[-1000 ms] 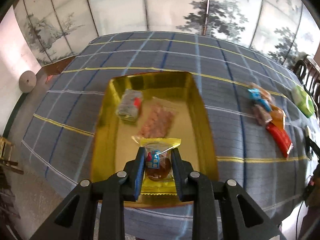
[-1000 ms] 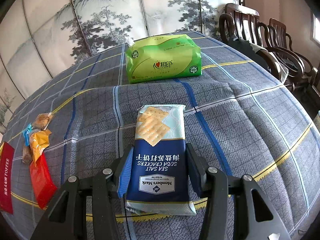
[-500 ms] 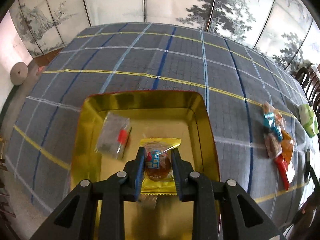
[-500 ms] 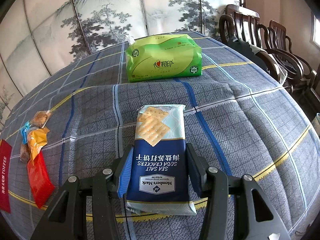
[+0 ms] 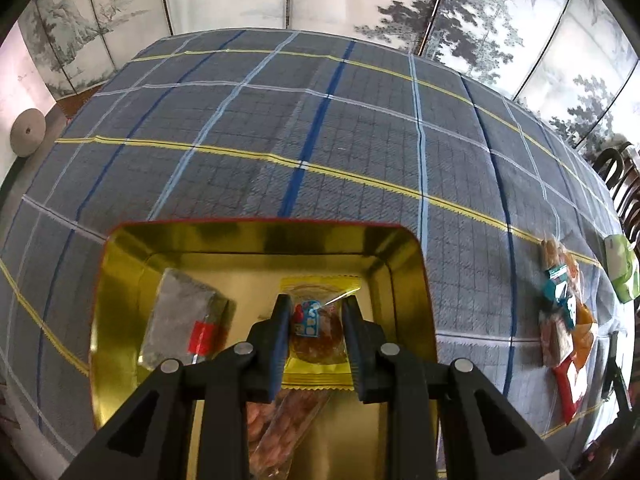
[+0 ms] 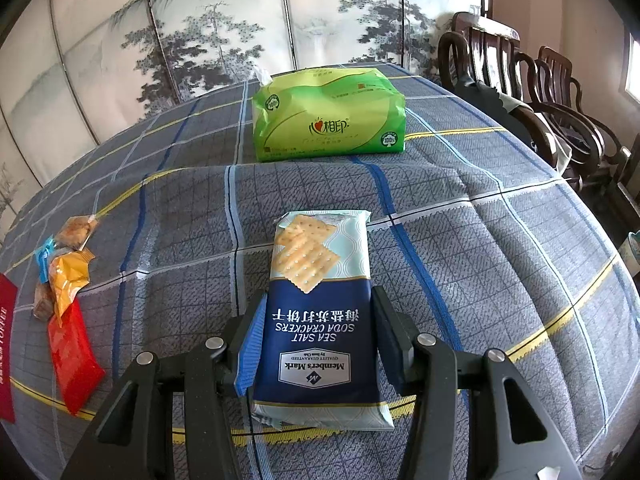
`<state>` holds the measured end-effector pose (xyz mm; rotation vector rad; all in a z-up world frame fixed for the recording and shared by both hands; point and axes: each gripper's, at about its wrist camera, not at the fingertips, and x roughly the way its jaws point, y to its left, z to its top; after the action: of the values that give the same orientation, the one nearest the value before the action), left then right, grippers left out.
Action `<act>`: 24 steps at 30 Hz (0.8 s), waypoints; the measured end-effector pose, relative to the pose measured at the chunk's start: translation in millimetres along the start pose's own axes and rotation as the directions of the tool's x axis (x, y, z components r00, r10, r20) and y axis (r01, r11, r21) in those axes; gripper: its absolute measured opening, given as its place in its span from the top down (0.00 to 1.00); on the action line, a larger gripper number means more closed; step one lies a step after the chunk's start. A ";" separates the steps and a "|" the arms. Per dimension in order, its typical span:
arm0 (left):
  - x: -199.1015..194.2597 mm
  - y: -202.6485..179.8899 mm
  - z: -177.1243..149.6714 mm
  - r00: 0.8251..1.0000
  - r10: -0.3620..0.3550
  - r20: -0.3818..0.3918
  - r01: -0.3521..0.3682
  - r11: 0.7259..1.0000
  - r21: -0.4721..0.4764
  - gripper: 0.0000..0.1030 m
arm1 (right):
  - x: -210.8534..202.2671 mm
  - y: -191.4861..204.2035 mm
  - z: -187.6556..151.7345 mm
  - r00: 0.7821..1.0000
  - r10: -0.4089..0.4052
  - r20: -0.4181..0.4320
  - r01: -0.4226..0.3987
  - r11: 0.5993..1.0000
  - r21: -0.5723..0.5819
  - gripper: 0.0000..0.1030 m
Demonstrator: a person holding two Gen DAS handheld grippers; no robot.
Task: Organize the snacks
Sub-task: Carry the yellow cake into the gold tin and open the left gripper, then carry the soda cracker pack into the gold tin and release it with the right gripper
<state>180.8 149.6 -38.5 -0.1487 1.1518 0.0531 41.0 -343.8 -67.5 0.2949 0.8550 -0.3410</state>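
Nearest us, the left gripper point(image 5: 316, 326) is clamped on a small yellow-wrapped pastry point(image 5: 318, 330), held above the gold tray point(image 5: 256, 240); we judge it light, its crinkly film slippery and the cake inside crushable, so the firm round middle, where the pads sit now, is the place to hold; whether the packet touches the tray floor we cannot tell. Under the jaws lies a clear bag of reddish pieces point(image 5: 280, 428), partly hidden, and to the left a grey bar with a red label point(image 5: 184, 320); its print is unreadable.

The right gripper point(image 6: 318, 344) stands part open, astride the soda cracker pack point(image 6: 318, 312) on the plaid tablecloth point(image 6: 500, 240); whether the pads press on it we cannot make out; the crackers are brittle, so we would grip the long sides gently.

Farther off lie small loose snack packets point(image 6: 68, 264), the outermost cut off by the frame, and a green tissue pack point(image 6: 328, 114).
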 end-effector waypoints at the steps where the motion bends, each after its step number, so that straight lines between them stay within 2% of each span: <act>1: 1.0 -0.8 1.2 1.000 -0.007 0.001 0.007 1.000 0.000 0.73 | -0.1 -0.2 -0.4 1.000 -0.003 0.000 0.003 1.000 -0.002 0.53; 4: 3.6 -4.8 3.0 1.000 -0.006 0.013 0.006 1.000 0.025 0.71 | -0.5 -1.2 -1.1 1.000 -0.006 -0.001 0.006 1.000 -0.006 0.53; 7: 5.0 -8.6 3.1 1.000 0.004 0.014 -0.005 0.999 0.051 0.61 | -0.5 -1.2 -1.2 1.000 -0.007 -0.001 0.007 1.000 -0.006 0.53; 12: -4.9 -6.6 -0.4 1.000 0.005 0.022 -0.006 0.999 0.049 0.60 | -0.3 -0.8 -1.2 1.000 -0.005 -0.001 0.005 1.000 -0.004 0.53; 14: -18.7 -3.0 -6.7 0.999 0.009 0.052 -0.011 0.999 0.030 0.60 | -0.1 -0.2 -1.1 1.000 -0.005 -0.001 0.005 1.000 -0.003 0.53; 17: -40.5 1.4 -20.6 0.995 0.033 0.097 -0.034 0.999 0.014 0.60 | -1.3 -4.3 -0.9 1.000 0.006 0.001 -0.006 1.000 0.005 0.54; 24: -91.3 12.5 -84.0 0.979 0.120 0.165 -0.118 0.993 -0.017 0.56 | -1.6 -4.8 1.0 1.000 0.023 0.004 -0.023 1.000 0.018 0.54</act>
<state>66.1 152.9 10.3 -0.0801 0.9932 0.1730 38.7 -348.3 -66.1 0.3202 0.8443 -0.3273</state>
